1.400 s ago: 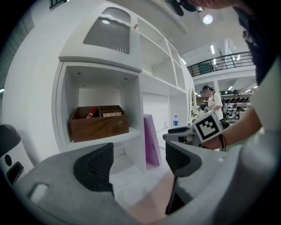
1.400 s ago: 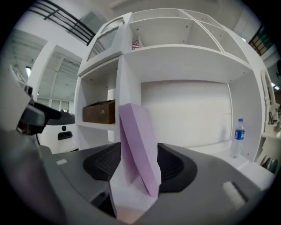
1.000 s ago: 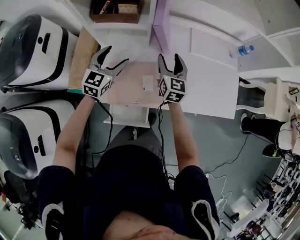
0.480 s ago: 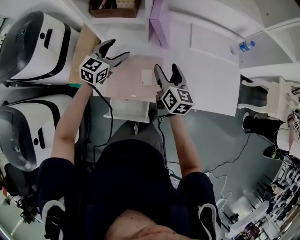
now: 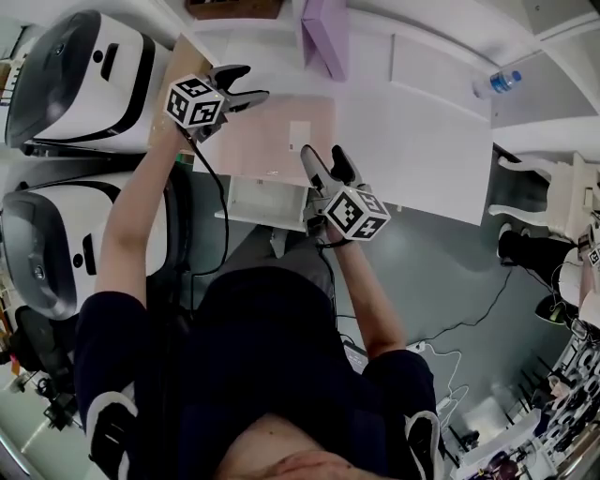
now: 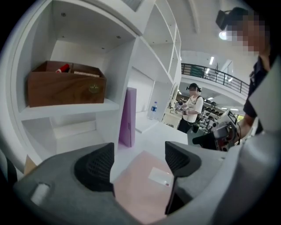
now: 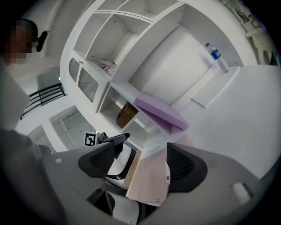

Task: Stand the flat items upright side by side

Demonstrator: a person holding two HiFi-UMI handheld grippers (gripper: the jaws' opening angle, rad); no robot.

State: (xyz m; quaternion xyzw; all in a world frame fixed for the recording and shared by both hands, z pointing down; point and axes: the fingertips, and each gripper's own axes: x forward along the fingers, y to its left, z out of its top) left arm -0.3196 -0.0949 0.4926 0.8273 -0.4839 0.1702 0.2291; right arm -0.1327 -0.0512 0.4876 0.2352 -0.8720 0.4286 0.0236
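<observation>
Lying flat on the white table, the pink book sits with one gripper at each of two opposite corners. Its white label faces up near the right edge. The purple book stands upright farther back, at the foot of the shelf unit, well apart from both tools and from the pink book.

The left arm reaches far forward, almost straight, and puts the left gripper over the pink book's far left corner. The right arm is bent and closer to the body, so the right gripper sits at the book's near right corner, by the table's front edge, rolled to one side.

In the left gripper view the left gripper's jaws stand wide apart. The pink book shows below and between them, and neither pad presses on it. In the right gripper view the right gripper's jaws are opening. The pink book lies beyond them, partly behind the right-hand pad, and nothing is clamped.

A water bottle stands far off on the right of the table.
</observation>
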